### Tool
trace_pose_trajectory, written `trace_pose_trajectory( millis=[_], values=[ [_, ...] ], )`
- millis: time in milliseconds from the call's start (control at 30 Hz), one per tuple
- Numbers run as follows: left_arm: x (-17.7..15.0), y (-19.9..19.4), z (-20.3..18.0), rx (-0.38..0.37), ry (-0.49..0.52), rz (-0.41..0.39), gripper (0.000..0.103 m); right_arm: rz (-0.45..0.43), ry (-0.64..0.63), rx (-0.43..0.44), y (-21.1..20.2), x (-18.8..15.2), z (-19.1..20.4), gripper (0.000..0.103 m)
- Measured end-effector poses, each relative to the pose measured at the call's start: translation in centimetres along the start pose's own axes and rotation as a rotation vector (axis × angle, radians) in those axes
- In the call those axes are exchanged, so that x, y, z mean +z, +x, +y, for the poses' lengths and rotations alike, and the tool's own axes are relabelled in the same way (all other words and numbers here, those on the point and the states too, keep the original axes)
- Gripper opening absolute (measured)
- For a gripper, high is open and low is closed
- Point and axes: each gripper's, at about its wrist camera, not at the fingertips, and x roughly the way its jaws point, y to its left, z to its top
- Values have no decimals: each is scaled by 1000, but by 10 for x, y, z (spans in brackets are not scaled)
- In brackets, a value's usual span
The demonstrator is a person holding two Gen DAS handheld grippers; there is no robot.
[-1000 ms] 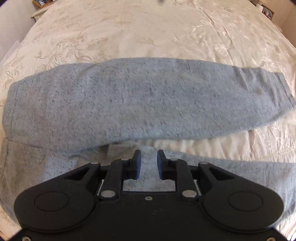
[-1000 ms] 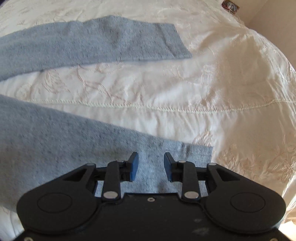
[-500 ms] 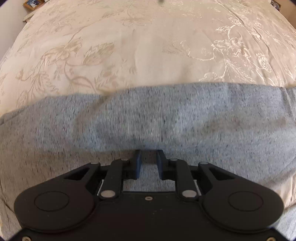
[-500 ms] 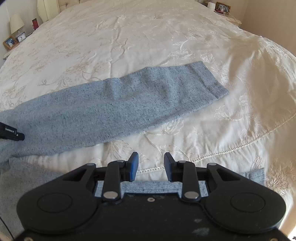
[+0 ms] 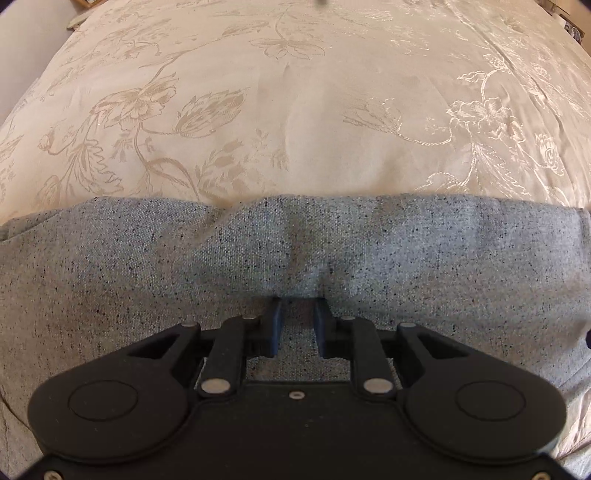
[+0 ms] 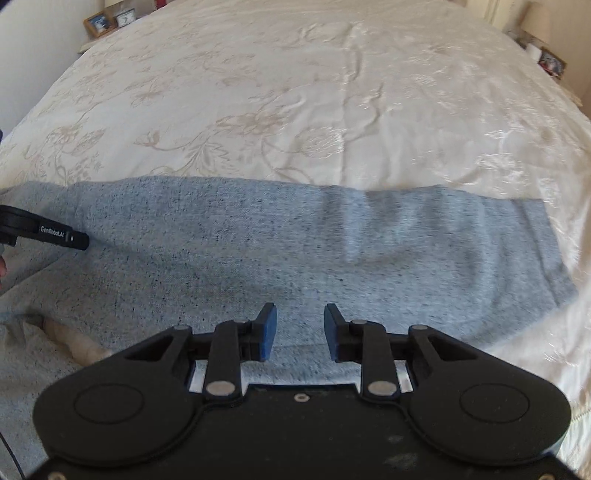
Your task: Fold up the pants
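Nearest, grey fabric is pinched between the pads of the left hand-held gripper (image 5: 298, 302). The right hand-held gripper (image 6: 300, 314), its jaws just closing, is held spread above the speckled grey pants (image 6: 258, 236), laid across the cream embroidered bed (image 6: 295, 92).

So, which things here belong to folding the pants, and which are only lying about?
For the job:
- grey speckled knit pants
- left tongs, tips pressed into the pants
- right tongs, above the pants, nothing between them

Lying about:
- cream floral bedspread under the pants
- wooden picture frame, far left
- another framed photo, far right
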Motion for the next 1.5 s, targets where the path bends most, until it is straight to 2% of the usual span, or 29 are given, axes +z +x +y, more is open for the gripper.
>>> trace_pose_trajectory(
  millis=[100,167,367,467,567,700,800,967,1133,1167,1200,1233,1367,1500],
  values=[
    [4,-1,-3,15,-25,16,28,15,-100,-48,32,4,-4,22],
    [9,1,-5,23,-42,34,28,30,-77,-108,45,6,-28,21],
    [46,14,-10,53,-56,119,27,111,188,-249,56,17,-145,21],
    [65,15,-13,65,-75,157,27,139,318,-216,47,31,-187,22],
    [84,9,-16,56,-74,150,27,110,448,-179,30,55,-214,23],
    [109,-7,-20,36,-66,71,27,79,550,-164,26,96,-225,25],
    [120,-18,-20,15,-71,16,27,80,559,-209,44,124,-218,25],
    [121,-33,-20,9,-49,-53,27,172,577,-307,90,150,-213,25],
    [106,-41,-18,6,4,-66,27,336,617,-376,119,138,-211,23],
    [106,-42,-16,3,3,-65,27,331,604,-374,117,136,-210,21],
    [105,-45,-16,-3,-4,-61,27,321,587,-360,114,135,-209,4],
    [106,-45,-13,-12,-13,-56,27,322,577,-338,110,133,-208,1],
    [109,-43,-2,-47,-50,-33,28,258,608,-305,74,118,-211,1],
    [114,-38,12,-130,-128,24,28,199,664,-265,27,89,-218,1]
  ],
)
